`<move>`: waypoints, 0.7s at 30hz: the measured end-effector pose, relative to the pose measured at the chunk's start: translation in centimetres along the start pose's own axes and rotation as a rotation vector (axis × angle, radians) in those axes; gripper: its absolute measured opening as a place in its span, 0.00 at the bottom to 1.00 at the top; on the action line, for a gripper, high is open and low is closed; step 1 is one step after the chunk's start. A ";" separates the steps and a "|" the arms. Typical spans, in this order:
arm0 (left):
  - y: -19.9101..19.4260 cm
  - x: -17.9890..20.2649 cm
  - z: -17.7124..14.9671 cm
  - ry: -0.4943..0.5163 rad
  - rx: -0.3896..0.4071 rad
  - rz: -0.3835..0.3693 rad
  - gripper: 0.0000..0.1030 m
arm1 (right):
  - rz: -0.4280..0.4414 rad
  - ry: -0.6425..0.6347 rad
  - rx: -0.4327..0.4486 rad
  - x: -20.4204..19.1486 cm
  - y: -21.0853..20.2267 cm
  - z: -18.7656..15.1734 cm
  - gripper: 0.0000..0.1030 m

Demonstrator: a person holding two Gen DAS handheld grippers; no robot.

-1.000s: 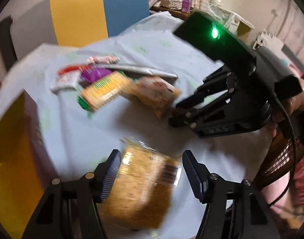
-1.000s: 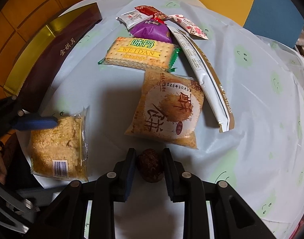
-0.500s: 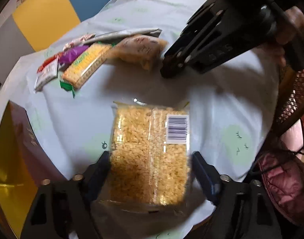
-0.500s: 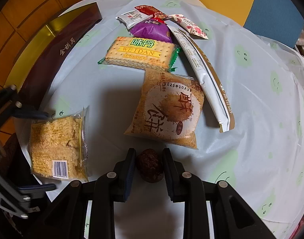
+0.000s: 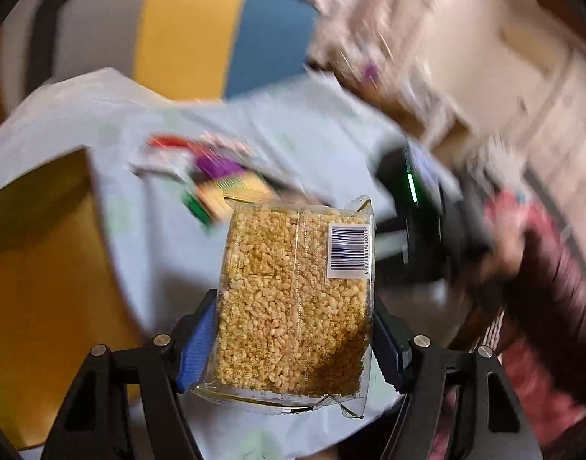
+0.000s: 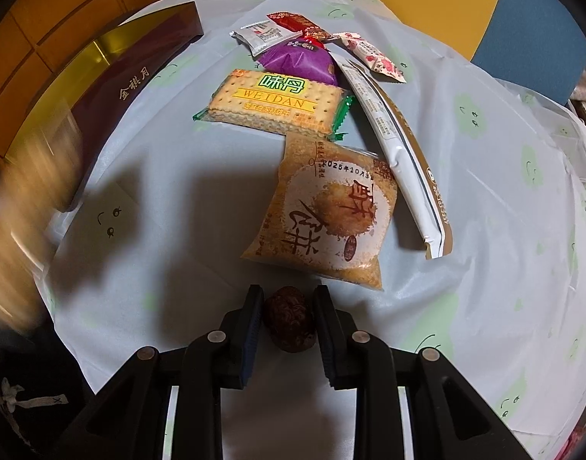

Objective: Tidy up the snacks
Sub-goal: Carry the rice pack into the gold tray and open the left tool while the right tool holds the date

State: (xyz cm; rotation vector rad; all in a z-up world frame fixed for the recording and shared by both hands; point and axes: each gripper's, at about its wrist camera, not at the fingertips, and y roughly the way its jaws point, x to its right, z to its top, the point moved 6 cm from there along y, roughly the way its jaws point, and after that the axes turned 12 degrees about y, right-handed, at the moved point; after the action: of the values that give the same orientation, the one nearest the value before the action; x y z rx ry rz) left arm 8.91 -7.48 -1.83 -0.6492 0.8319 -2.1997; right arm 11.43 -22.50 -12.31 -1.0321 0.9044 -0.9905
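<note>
Both tongs grip a snack above the pale blue worktop.

Left wrist view: the left tongs [image 5: 293, 341] stand fairly wide, their blue pads pressed on both sides of a clear-wrapped golden puffed-rice cake pack [image 5: 297, 291] with a barcode label, held up off the pale blue plastic-covered worktop [image 5: 158, 237]; beyond it the other snacks are blurred. Right wrist view: the right tongs [image 6: 289, 306] are nearly closed on a wrinkled dark red date [image 6: 289, 324]. Just ahead lies an orange pastry packet [image 6: 323, 218], further on a WEIDAN cracker pack [image 6: 274, 101], with a brown-and-gold gift box [image 6: 139, 76] to the left.
</note>
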 end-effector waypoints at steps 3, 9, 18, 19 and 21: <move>-1.7 -5.3 2.0 -0.159 0.057 0.100 0.71 | -0.002 -0.001 0.003 0.1 0.0 0.0 0.26; -0.9 -15.3 1.5 -0.430 -0.008 0.320 0.71 | -0.005 0.000 0.008 -0.1 0.0 -0.2 0.26; 5.2 -20.6 0.1 -0.613 -0.105 0.346 0.71 | 0.006 0.007 0.006 0.1 0.0 -0.1 0.26; 5.6 -20.7 0.1 -0.622 -0.108 0.349 0.71 | 0.007 0.008 0.006 0.1 0.0 -0.1 0.26; 5.3 -20.0 -0.3 -0.624 -0.112 0.352 0.71 | 0.009 0.009 0.007 0.2 0.0 -0.1 0.26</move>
State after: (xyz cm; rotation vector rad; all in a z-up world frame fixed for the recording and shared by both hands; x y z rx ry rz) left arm 23.80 4.50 -9.88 -1.0787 0.6717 -1.5106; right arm 11.40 -22.67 -12.36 -1.0178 0.9121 -0.9909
